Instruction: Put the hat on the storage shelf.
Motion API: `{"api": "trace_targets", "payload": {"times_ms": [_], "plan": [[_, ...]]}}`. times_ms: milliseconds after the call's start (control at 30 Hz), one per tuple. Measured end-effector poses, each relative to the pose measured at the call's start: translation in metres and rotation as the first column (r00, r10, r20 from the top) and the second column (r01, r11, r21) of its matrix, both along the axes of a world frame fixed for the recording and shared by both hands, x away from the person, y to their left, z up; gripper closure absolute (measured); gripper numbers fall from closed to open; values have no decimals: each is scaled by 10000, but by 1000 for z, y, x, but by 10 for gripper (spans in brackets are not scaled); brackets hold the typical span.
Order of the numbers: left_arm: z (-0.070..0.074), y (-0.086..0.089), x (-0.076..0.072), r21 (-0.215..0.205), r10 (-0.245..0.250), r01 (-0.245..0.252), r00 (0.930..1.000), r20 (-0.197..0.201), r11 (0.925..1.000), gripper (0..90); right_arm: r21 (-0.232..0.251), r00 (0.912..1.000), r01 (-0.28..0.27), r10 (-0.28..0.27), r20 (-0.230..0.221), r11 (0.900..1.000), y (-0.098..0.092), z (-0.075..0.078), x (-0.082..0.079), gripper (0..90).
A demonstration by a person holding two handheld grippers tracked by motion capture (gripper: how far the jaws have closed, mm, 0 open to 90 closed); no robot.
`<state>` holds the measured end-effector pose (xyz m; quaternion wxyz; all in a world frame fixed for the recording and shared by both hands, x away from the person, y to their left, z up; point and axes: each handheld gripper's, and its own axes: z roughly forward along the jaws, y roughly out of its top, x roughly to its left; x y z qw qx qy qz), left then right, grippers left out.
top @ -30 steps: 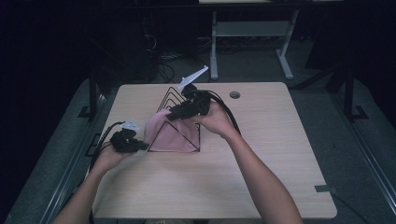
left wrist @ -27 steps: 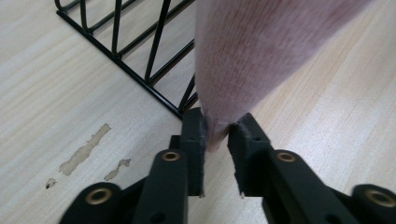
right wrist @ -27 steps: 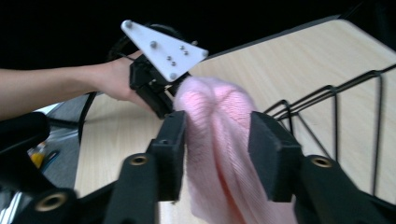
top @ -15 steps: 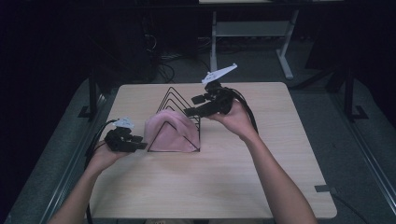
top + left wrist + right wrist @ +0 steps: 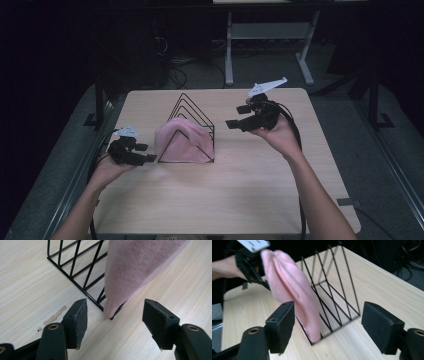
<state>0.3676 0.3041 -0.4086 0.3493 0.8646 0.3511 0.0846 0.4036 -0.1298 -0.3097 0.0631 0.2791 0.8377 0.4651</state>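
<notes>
I am holding the left gripper (image 5: 145, 159) spread, empty, just left of the pink cloth (image 5: 181, 141) draped over the wire rack (image 5: 196, 112); the right gripper (image 5: 234, 124), also spread, is hovering farther right.

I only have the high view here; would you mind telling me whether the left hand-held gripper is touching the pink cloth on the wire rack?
Observer: No. In the left gripper view the left hand-held gripper is open, and the pink cloth hangs ahead of its pads, apart from them.
Operator: Thank you. Does the cloth reach the table?
Observer: Its lower corner drapes over the wire rack base corner, right at the table surface.
Operator: And the right hand-held gripper?
Observer: The right hand-held gripper is open too, with nothing between its pads.
</notes>
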Motion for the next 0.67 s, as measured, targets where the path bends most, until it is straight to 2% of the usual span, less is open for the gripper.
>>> {"api": "trace_targets", "payload": {"times_ms": [67, 100, 133, 167, 200, 233, 267, 300, 333, 367, 433, 533, 600, 667], "plan": [[0, 1, -2, 0, 81, -81, 10000, 41, 10000, 337, -50, 9999, 104, -104, -62, 9999, -5, -2, -2, 253], [-1, 2, -5, 55, 102, -102, 9999, 97, 9999, 333, -192, 9996, 299, -299, -13, 9994, -16, -8, -8, 250], [-1, 2, -5, 55, 102, -102, 9999, 97, 9999, 332, -192, 9996, 299, -299, -13, 9994, -16, -8, -8, 250], [-2, 3, -8, 76, 80, -81, 9999, 138, 9999, 331, -198, 9986, 529, -530, -60, 9984, -30, -15, -14, 250], [-2, 3, -8, 76, 80, -81, 9999, 138, 9999, 324, -198, 9986, 529, -530, -60, 9984, -30, -15, -14, 250], [-3, 4, -10, 242, 62, -65, 9999, 127, 9997, 316, -108, 9968, 786, -788, -162, 9968, -44, -22, -20, 250], [-3, 4, -10, 242, 62, -65, 9999, 127, 9997, 315, -108, 9968, 786, -788, -162, 9968, -44, -22, -20, 250], [-5, 5, -14, 169, 137, -139, 9998, 127, 9998, 315, -95, 9944, 1028, -1029, -226, 9947, -58, -29, -27, 250], [-5, 5, -14, 169, 137, -139, 9998, 127, 9998, 315, -95, 9944, 1028, -1029, -226, 9947, -58, -29, -27, 250], [-4, 7, -17, 152, 188, -190, 9997, 123, 9997, 314, -158, 9910, 1294, -1299, -309, 9915, -72, -37, -36, 250], [-4, 8, -19, 137, 185, -187, 9997, 174, 9997, 313, -163, 9890, 1430, -1435, -352, 9896, -79, -41, -40, 249], [-4, 10, -23, 105, 219, -222, 9994, 279, 9997, 298, -272, 9805, 1879, -1891, -527, 9818, -101, -56, -60, 248], [-4, 10, -26, -33, 279, -278, 9990, 341, 9996, 287, -216, 9762, 2093, -2102, -536, 9776, -110, -63, -70, 245], [-4, 11, -31, -423, 384, -368, 9986, 376, 9984, 283, -182, 9743, 2183, -2189, -535, 9757, -114, -65, -76, 245]]}}
